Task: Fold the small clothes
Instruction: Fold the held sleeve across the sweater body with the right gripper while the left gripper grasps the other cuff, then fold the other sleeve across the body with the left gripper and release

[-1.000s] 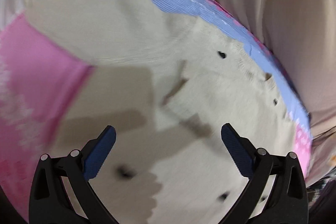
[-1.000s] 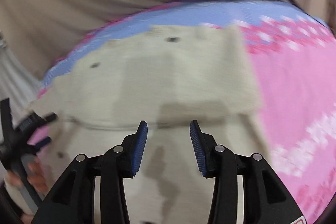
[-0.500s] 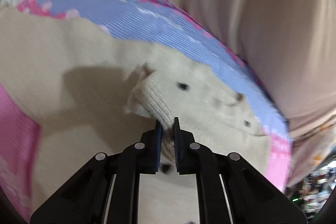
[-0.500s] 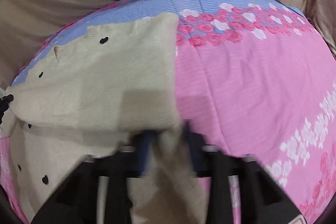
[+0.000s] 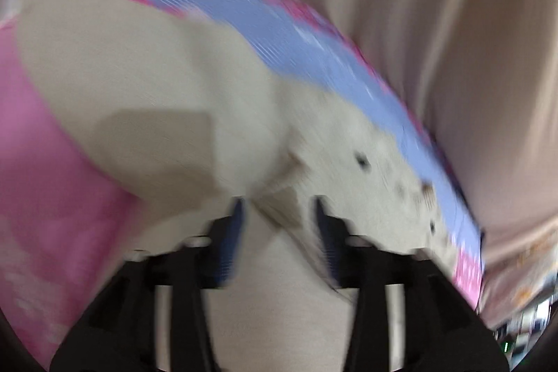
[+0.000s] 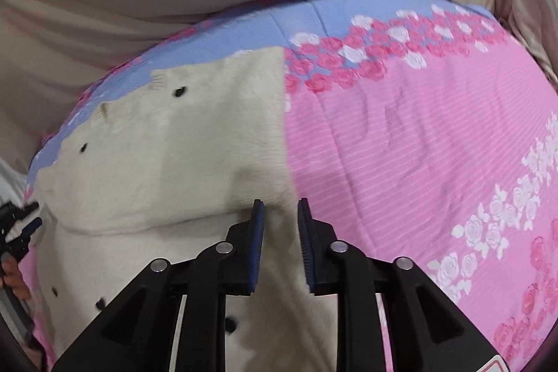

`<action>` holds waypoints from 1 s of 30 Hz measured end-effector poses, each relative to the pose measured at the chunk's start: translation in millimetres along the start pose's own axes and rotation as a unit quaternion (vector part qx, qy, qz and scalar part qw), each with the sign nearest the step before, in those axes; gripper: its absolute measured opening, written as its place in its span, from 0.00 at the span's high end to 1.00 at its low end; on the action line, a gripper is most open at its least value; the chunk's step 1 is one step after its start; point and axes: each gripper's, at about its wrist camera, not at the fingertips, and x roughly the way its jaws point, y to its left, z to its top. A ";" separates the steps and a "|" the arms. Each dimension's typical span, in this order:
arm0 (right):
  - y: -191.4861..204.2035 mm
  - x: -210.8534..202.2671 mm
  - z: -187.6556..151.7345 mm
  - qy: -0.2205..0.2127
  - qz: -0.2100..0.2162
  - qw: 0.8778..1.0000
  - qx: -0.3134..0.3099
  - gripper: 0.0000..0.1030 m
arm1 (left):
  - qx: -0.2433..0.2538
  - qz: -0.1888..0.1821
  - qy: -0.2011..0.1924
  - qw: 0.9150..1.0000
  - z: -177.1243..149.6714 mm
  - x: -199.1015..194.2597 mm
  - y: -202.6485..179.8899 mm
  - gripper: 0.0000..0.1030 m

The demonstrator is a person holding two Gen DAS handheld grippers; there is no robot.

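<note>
Lying folded on the quilt (image 6: pixel 401 145), the sweater (image 6: pixel 157 162) sits under both opening, empty hand-held grippers (image 6: pixel 280 243) (image 5: pixel 279 232)

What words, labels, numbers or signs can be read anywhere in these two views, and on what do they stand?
None can be read.
Red-edged sticker at the bottom rim of the right wrist view: cut off, no characters show.
Cluttered corner of the left wrist view: too blurred to tell.
Cream knitted sweater: only dark dots, no lettering.
Pink and blue bedcover: rose print and stripes only.
</note>
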 end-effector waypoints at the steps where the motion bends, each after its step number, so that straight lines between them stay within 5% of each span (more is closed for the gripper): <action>1: 5.6 -6.9 -4.7 -0.001 0.000 1.000 -0.011 0.73 | -0.019 0.018 -0.028 0.999 14.1 -15.0 22.5 0.43; 4: 19.2 -18.9 -19.8 0.008 0.003 1.000 -0.028 0.62 | -0.067 0.092 -0.084 0.990 54.7 -39.6 84.8 0.28; 8: 41.3 -23.1 -39.8 0.041 0.011 0.998 -0.041 0.57 | -0.145 0.170 -0.111 0.968 111.6 -47.8 174.9 0.28; 12: 66.8 -25.3 -56.4 0.064 0.015 0.995 -0.074 0.57 | -0.212 0.204 -0.114 0.949 142.7 -39.0 237.7 0.31; 15: 80.5 -29.4 -62.9 0.066 0.015 0.993 -0.095 0.56 | -0.249 0.192 -0.115 0.942 150.9 -32.0 257.9 0.55; 17: 84.5 -32.2 -64.1 0.065 0.015 0.993 -0.101 0.52 | -0.233 0.146 -0.097 0.956 158.3 -23.7 251.0 0.96; 21: 79.3 -34.0 -61.9 0.060 0.015 0.994 -0.092 0.52 | -0.139 0.103 -0.149 0.974 163.3 -48.2 172.9 0.96; 24: 72.7 -31.9 -59.2 0.061 0.018 0.995 -0.077 0.52 | -0.041 0.015 -0.166 0.985 149.6 -76.9 76.7 0.96; 27: 65.4 -29.3 -56.5 0.059 0.027 0.996 -0.063 0.52 | 0.070 -0.082 -0.144 0.984 96.1 -91.8 -35.3 0.96; 30: 55.5 -27.8 -54.3 0.055 0.033 0.997 -0.052 0.51 | 0.143 -0.142 -0.074 0.977 25.0 -73.5 -113.4 0.92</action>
